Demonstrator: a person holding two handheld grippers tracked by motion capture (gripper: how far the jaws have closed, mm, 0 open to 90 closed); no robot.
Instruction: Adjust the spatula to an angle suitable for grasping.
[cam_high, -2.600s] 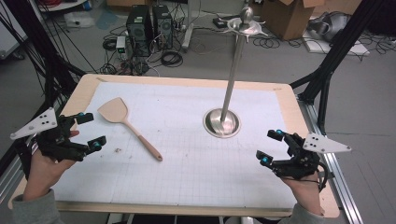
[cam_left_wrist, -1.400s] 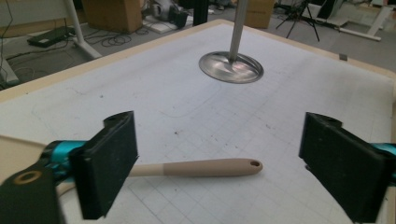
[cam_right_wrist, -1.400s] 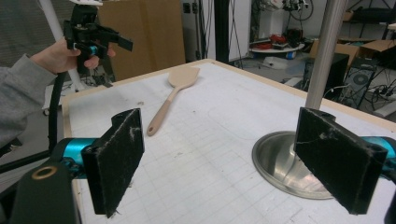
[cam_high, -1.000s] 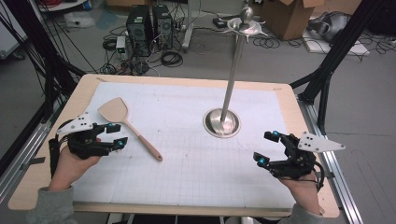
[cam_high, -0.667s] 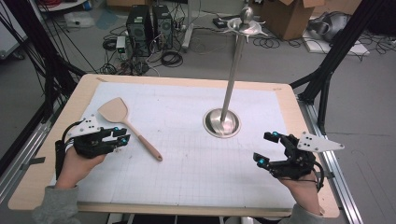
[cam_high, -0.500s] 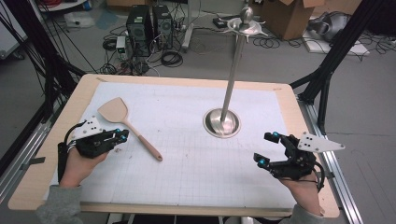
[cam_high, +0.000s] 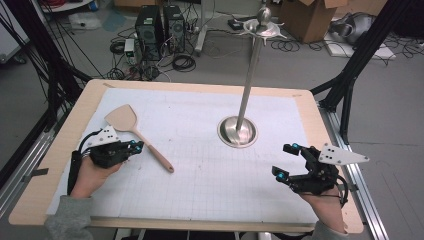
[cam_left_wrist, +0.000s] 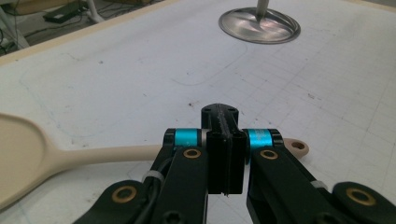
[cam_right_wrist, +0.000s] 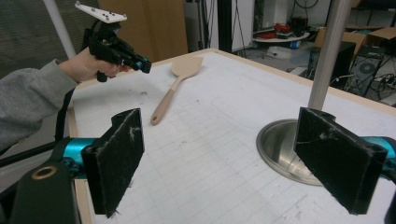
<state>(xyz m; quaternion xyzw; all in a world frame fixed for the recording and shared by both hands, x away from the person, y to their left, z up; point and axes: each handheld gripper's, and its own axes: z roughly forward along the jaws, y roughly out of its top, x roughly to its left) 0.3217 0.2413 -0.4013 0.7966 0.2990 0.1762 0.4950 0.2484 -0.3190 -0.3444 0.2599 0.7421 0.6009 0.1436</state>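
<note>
A beige wooden spatula (cam_high: 121, 118) lies on the white grid mat (cam_high: 200, 180) at the left, its handle pointing toward the table's middle. My left gripper (cam_high: 134, 146) is shut with nothing between its pads, its tips just left of the handle. In the left gripper view the closed jaws (cam_left_wrist: 220, 116) stand in front of the spatula (cam_left_wrist: 93, 154), whose handle passes behind them. In the right gripper view the left gripper (cam_right_wrist: 142, 65) hangs a little above the table beside the spatula (cam_right_wrist: 180, 79). My right gripper (cam_high: 286, 161) rests open and empty at the right (cam_right_wrist: 229, 163).
A tall metal stand with a round base (cam_high: 238, 131) rises right of the centre, its base (cam_left_wrist: 259, 25) (cam_right_wrist: 280, 144) in both gripper views. The wooden table rim (cam_high: 65, 150) frames the mat. Computer towers (cam_high: 160, 25), cables and cardboard boxes sit on the floor beyond.
My left gripper moved right from the table's left edge to the spatula's handle, and its jaws went from open to shut. The right gripper stayed put and open.
</note>
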